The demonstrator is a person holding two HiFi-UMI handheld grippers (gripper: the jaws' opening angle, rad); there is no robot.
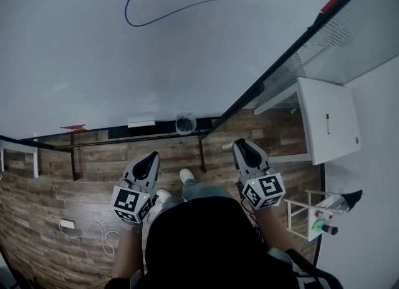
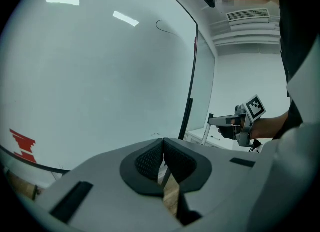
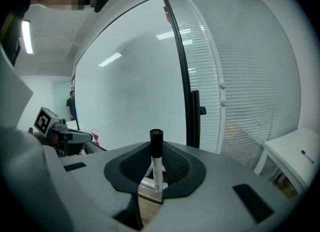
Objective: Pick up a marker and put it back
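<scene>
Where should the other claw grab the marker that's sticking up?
Probably the black cap. The marker stands upright in the right gripper, whose pads clamp its white barrel, so only the cap end pokes free. The left gripper, shut and empty, would open and come in from the side, jaws across the cap.

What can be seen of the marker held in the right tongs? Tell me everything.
The marker is a slim pen, plastic by its look, with a white barrel carrying dark print too small to read and a black cap on its upper end. It stands roughly upright, clamped across the barrel between the dark ribbed jaws of the right tongs, with the cap poking above them. Nothing else touches it.
</scene>
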